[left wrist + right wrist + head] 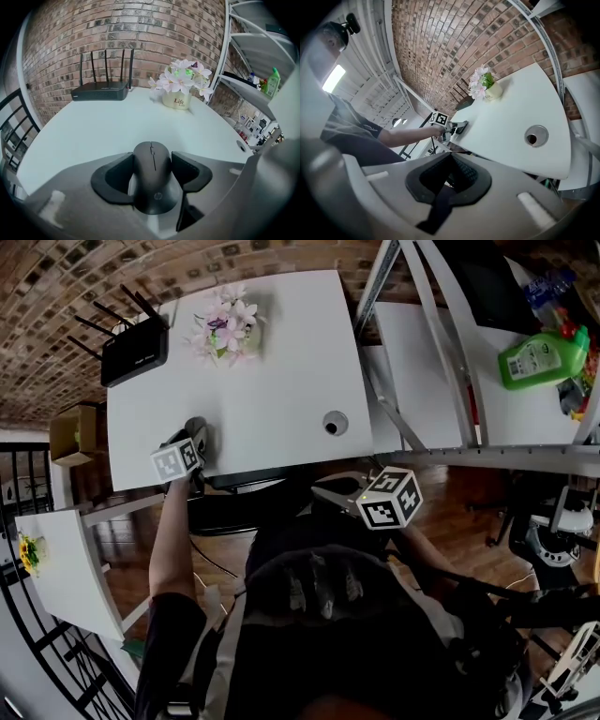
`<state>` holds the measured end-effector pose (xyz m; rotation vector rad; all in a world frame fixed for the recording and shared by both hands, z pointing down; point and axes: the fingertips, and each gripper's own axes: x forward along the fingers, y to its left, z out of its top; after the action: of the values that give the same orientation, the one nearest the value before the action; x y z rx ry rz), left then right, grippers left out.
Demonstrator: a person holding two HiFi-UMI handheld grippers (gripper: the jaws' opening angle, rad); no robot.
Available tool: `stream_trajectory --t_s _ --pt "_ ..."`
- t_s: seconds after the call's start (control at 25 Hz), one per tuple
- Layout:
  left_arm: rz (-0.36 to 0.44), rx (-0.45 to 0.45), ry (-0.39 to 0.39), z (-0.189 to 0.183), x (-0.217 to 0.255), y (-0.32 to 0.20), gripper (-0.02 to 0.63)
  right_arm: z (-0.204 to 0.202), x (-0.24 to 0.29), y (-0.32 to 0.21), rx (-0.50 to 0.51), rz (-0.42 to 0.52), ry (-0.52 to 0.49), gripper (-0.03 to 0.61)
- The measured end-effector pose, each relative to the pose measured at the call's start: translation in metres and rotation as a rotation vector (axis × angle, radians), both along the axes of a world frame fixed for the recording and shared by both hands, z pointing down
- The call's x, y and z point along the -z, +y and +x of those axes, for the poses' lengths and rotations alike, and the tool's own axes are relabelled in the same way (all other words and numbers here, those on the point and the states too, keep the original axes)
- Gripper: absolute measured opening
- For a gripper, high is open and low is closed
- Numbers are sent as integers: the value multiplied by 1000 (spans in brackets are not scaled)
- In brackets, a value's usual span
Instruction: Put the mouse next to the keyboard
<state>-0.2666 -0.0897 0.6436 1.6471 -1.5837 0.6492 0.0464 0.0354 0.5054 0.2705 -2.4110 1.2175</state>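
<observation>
The mouse (152, 176) sits pinched between the jaws of the left gripper (152, 160), at the near edge of the white table (272, 371). Farther back on the table stand a router (100, 91) and a flower pot (177, 101). The right gripper (451, 161) hangs off the table's near side, jaws pressed together on nothing.
</observation>
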Motion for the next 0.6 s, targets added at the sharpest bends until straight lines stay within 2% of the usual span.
stream_trajectory --t_s 0.16,0.4,0.6 --pt "-2 -34 -1 18 1 -6 265 7 -2 -2 -6 -6 2 6" --pt "-3 1 -6 28 2 -10 265 11 -1 -11 -2 5 -9 6" --pt "-1 -16 1 51 0 -13 265 19 -1 -17 5 12 -16 6"
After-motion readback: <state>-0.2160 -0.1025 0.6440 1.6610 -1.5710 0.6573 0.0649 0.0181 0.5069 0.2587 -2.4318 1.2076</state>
